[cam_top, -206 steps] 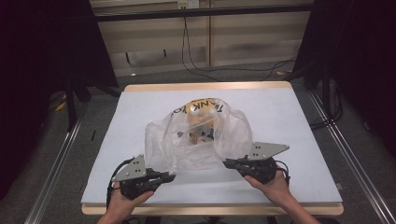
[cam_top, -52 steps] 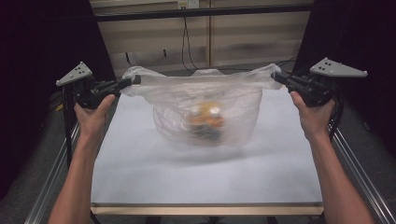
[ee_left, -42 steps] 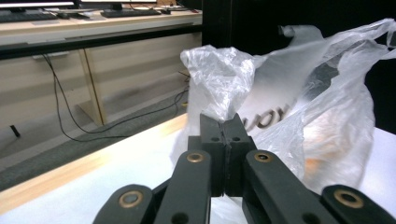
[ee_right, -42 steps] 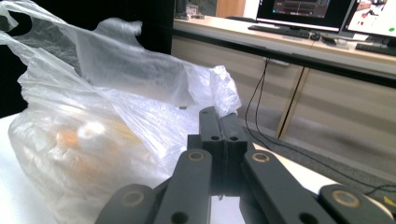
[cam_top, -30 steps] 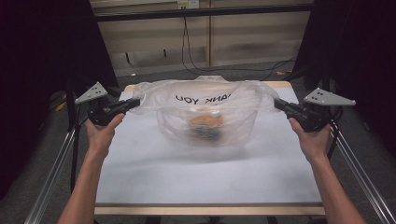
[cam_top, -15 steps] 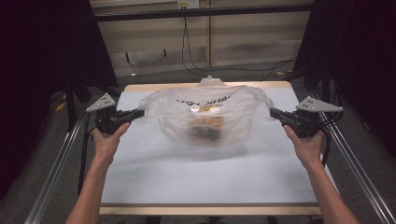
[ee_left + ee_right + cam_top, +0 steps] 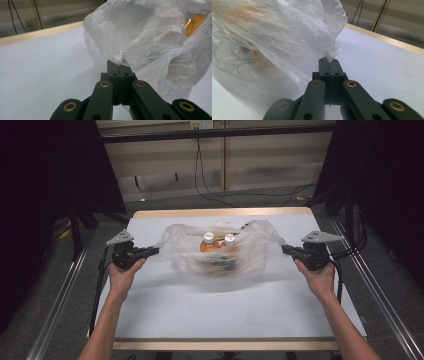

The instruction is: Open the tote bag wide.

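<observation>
Bag (image 7: 220, 255) (one), two bottles (image 7: 208, 241), two grippers (image 7: 156, 251)

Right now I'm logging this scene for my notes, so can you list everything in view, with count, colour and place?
plastic bag: one, clear, middle of the table, stretched between both grippers.
bottles: two seen in the bag, orange with pale caps, side by side.
table: one, white top with a wooden edge, centre.
cables: several, black, on the floor beyond the table.
rails: two, metal, along the table's left and right sides.
left gripper: one, black, jaws shut on the bag's left edge.
right gripper: one, black, jaws shut on the bag's right edge.
</observation>
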`<state>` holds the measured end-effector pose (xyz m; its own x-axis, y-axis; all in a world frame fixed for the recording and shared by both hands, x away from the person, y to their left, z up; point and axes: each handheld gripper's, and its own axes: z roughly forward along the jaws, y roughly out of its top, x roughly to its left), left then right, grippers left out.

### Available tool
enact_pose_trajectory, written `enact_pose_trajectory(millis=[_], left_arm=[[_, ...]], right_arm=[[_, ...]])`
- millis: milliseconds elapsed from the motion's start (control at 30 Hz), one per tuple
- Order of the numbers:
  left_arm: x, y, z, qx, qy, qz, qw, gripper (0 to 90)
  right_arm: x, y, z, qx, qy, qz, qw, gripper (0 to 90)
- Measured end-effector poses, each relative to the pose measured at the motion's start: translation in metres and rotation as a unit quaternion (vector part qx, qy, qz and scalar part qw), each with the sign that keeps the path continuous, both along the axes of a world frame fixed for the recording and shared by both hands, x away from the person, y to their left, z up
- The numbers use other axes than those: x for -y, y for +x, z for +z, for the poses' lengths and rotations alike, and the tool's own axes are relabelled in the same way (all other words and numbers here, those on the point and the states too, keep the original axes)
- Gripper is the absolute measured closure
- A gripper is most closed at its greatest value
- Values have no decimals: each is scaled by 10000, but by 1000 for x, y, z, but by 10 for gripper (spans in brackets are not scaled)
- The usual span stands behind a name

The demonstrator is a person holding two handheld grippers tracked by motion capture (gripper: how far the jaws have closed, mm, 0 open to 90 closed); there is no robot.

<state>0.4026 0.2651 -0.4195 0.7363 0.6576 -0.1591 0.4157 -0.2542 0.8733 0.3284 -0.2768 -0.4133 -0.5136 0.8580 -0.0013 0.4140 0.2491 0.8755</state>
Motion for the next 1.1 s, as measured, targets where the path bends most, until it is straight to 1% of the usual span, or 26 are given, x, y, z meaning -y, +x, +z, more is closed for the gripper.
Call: enact_pose_trajectory(millis=[33,67,133,267,300,367,433,467,500,533,567,633,667,700,733,800,833,867,900,933,967,1000,1067,1100], left_arm=[[0,0,0,0,0,0,10000,900],[1,1,-3,-24,77,8,10000,900],[2,2,-9,-112,132,5,9999,900],[6,6,-21,-273,329,-57,9991,900],[6,6,-21,-273,329,-57,9991,900],[9,7,-25,-337,351,-49,9988,900],[11,7,-28,-385,445,-62,9982,900],[11,8,-30,-394,480,-107,9980,900],[11,9,-35,-425,454,-151,9979,900],[11,9,-35,-425,454,-151,9979,900],[11,10,-38,-501,400,-161,9978,900],[11,11,-43,-581,366,-195,9974,900],[12,11,-44,-600,472,-202,9969,900],[12,11,-45,-617,501,-216,9966,900],[13,11,-47,-621,493,-207,9966,900],[15,10,-48,-604,589,-224,9962,900],[18,10,-50,-614,698,-259,9953,900],[18,10,-50,-614,698,-259,9953,900],[19,10,-52,-655,706,-288,9949,900],[20,10,-53,-651,756,-304,9945,900],[22,10,-54,-664,768,-328,9943,900],[23,9,-54,-663,799,-328,9941,900],[23,9,-55,-666,820,-337,9938,900],[24,9,-55,-663,869,-330,9935,900]], right_arm=[[0,0,0,0,0,0,10000,900],[-2,2,-5,-82,-77,-17,9999,900],[-2,3,-7,-106,-86,-20,9999,900],[0,9,-21,-328,-209,-44,9992,900],[0,9,-21,-328,-209,-44,9992,900],[0,11,-25,-379,-265,-59,9989,900],[0,12,-29,-426,-267,-52,9987,900],[0,13,-31,-451,-304,-41,9985,900],[0,14,-34,-499,-339,-40,9982,900],[0,14,-34,-499,-339,-40,9982,900],[1,14,-37,-511,-336,-29,9981,900],[3,15,-42,-580,-216,12,9981,900],[3,16,-44,-612,-240,19,9978,900],[2,16,-47,-668,-331,41,9972,900],[1,17,-49,-707,-329,63,9969,900],[-3,18,-54,-760,-406,112,9962,900],[-5,19,-56,-813,-418,162,9957,900],[-7,19,-57,-857,-440,168,9952,900],[-9,19,-59,-892,-490,188,9946,900],[-9,19,-59,-892,-490,188,9946,900],[-10,20,-61,-903,-525,247,9942,900],[-14,20,-63,-959,-599,259,9932,900],[-15,20,-64,-980,-591,286,9930,900],[-16,20,-64,-1016,-593,256,9927,900]])
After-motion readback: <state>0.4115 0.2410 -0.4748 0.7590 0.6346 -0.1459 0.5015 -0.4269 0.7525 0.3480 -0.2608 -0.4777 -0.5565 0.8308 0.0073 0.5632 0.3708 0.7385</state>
